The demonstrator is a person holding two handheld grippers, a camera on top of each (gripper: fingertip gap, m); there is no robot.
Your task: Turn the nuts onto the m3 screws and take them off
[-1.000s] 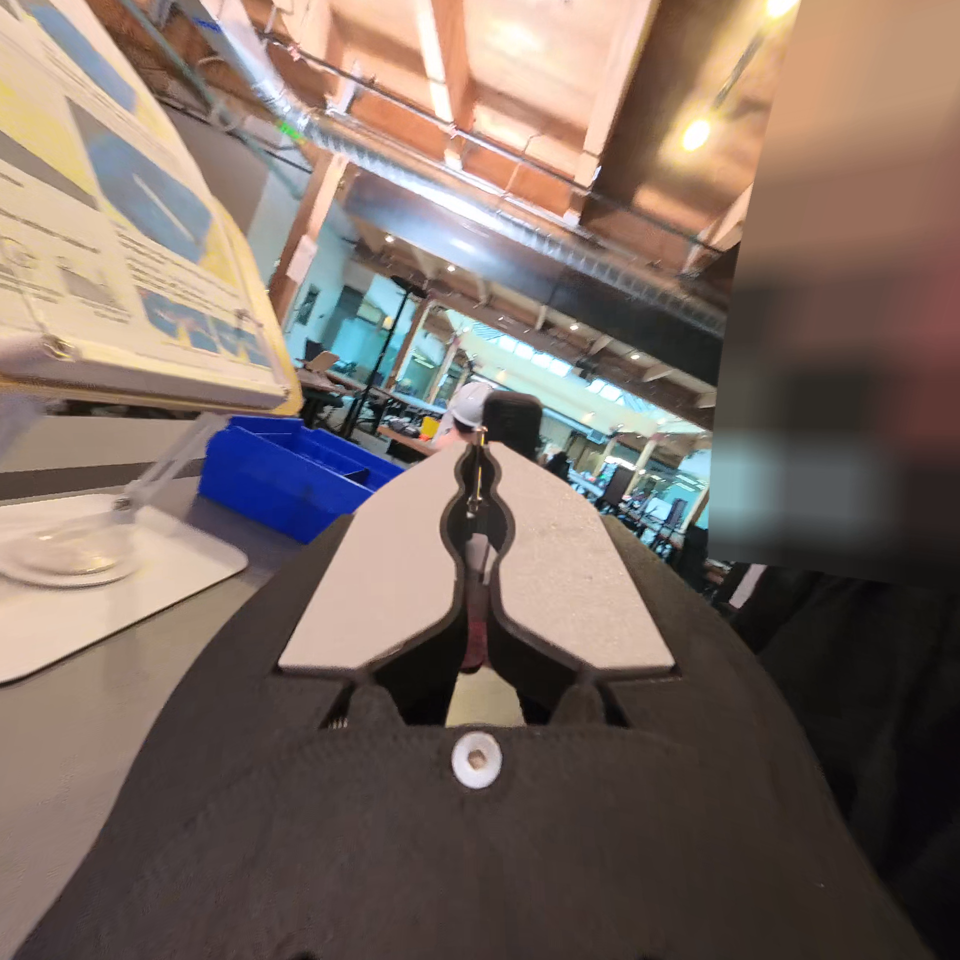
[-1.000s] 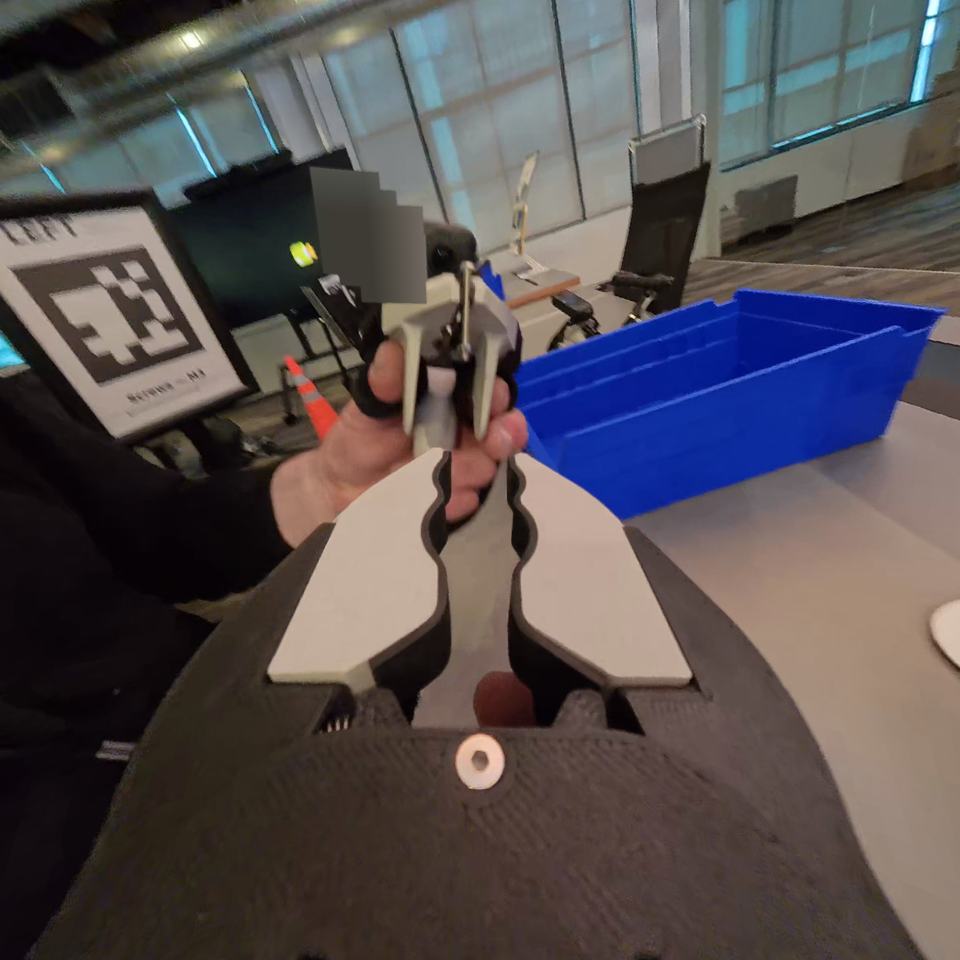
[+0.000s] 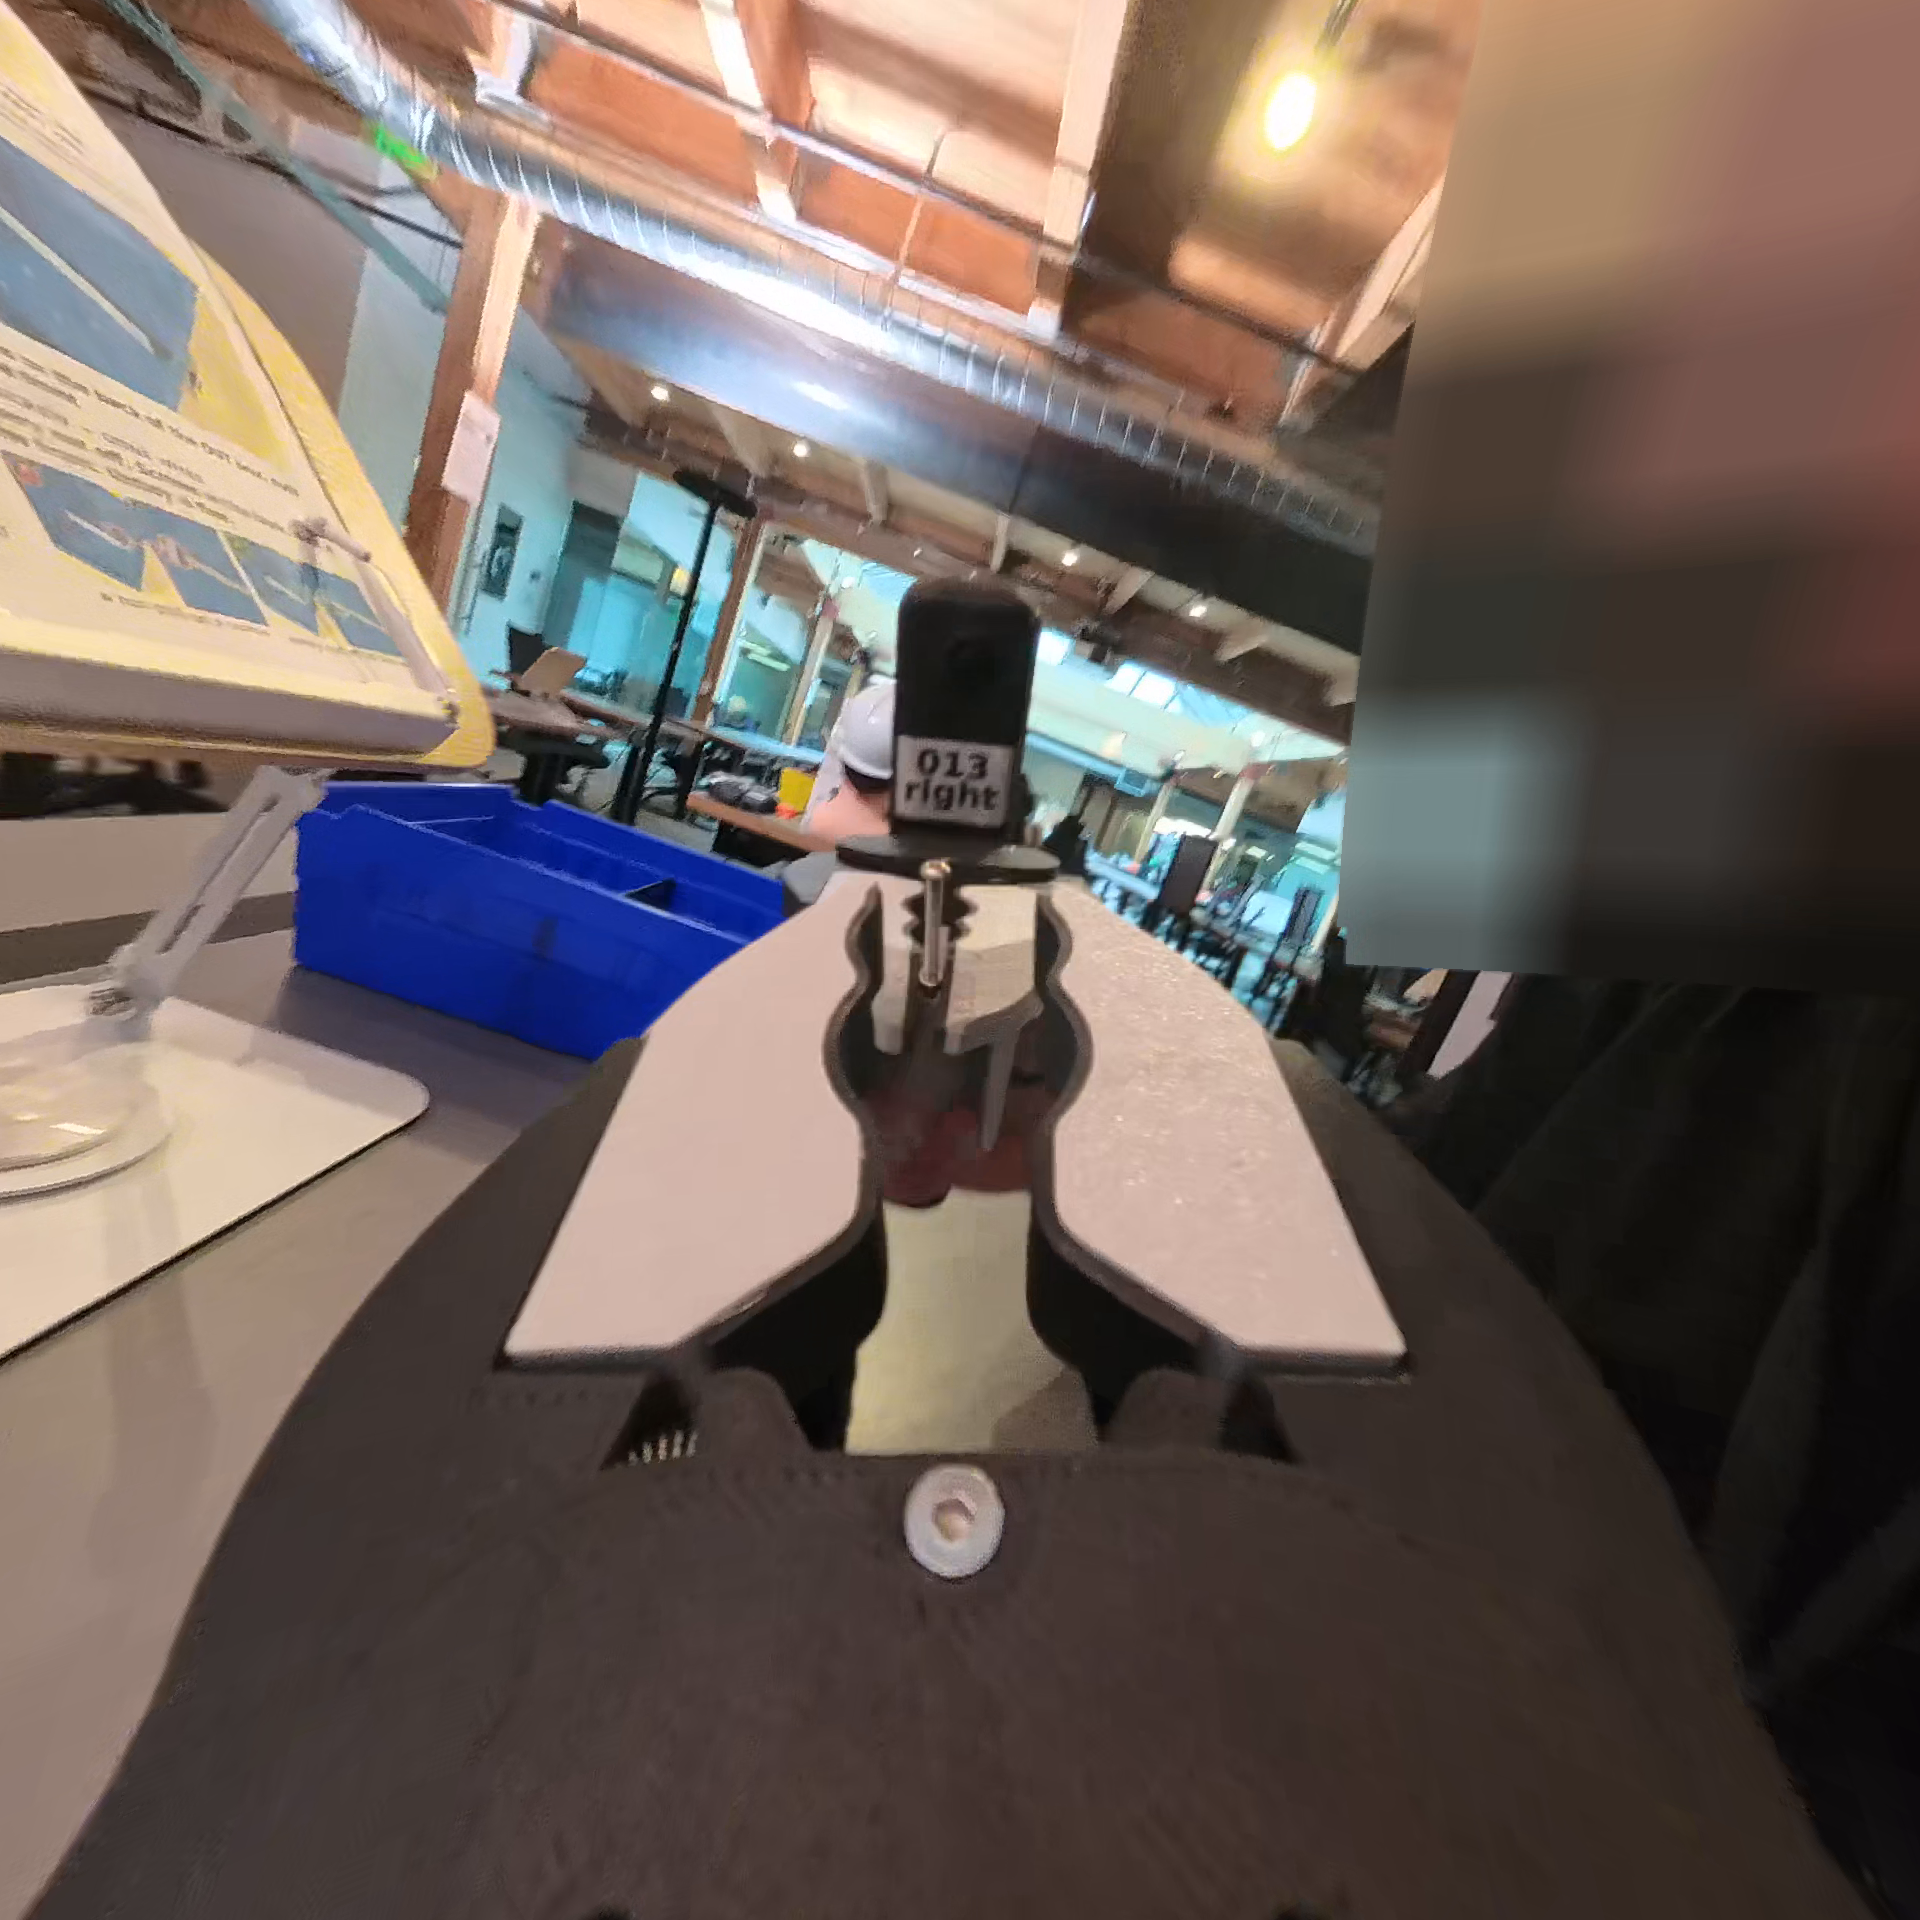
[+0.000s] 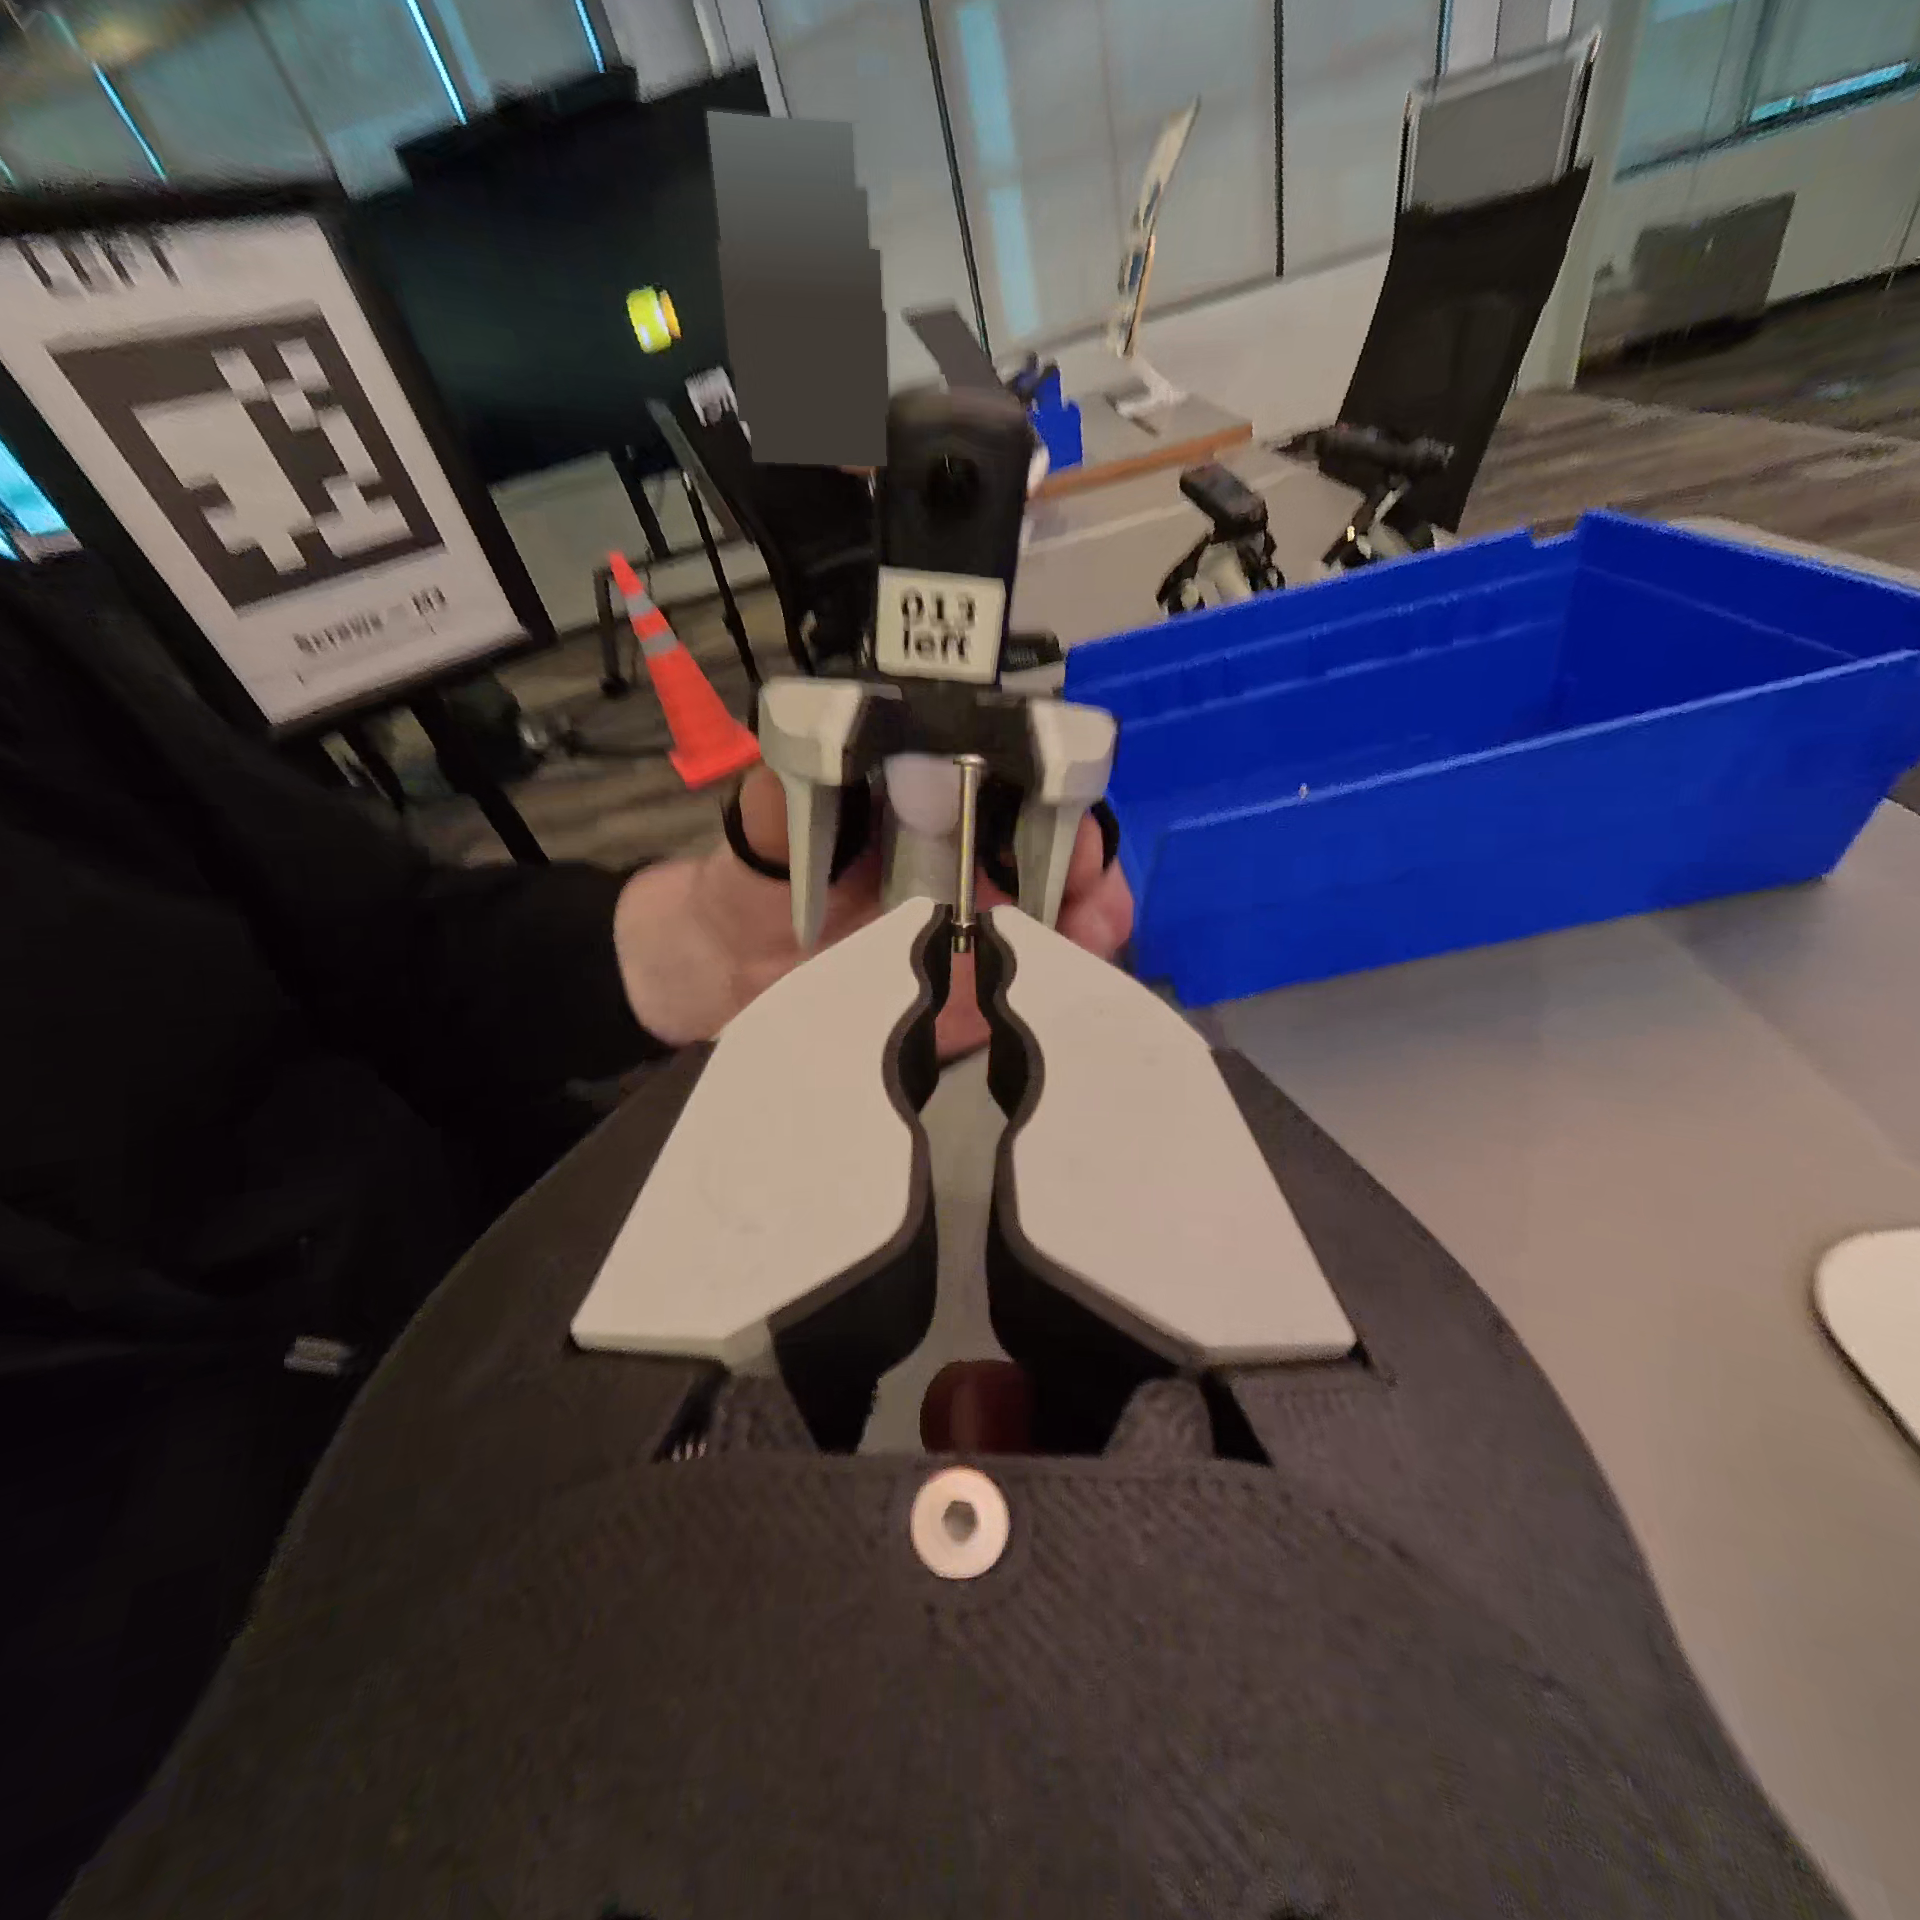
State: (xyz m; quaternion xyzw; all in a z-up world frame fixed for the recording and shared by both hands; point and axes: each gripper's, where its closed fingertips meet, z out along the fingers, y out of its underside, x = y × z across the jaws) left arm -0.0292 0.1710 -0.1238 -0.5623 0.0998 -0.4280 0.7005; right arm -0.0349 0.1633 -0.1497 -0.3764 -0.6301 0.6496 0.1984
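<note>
Right wrist view: the m3 screw (image 4: pixel 966 842) has just changed grippers, passing from left to right.
The right gripper (image 4: pixel 961 920), which stood open a second ago, is now pinched nearly shut on the screw's lower end, and the shank stands upright just above its tips. Straight ahead and facing it, the left gripper (image 3: pixel 951 914) had the screw clamped at its tips before and has now spread its fingers well apart, holding nothing, with the screw in the gap between them. A darker bit sits where the screw meets the right gripper's tips; I cannot tell if it is a nut. Ahead and to the right, a blue bin (image 4: pixel 1507 748) rests on the table (image 4: pixel 1455 1143). The handover likely frees the left gripper to work a nut along the thread.
</note>
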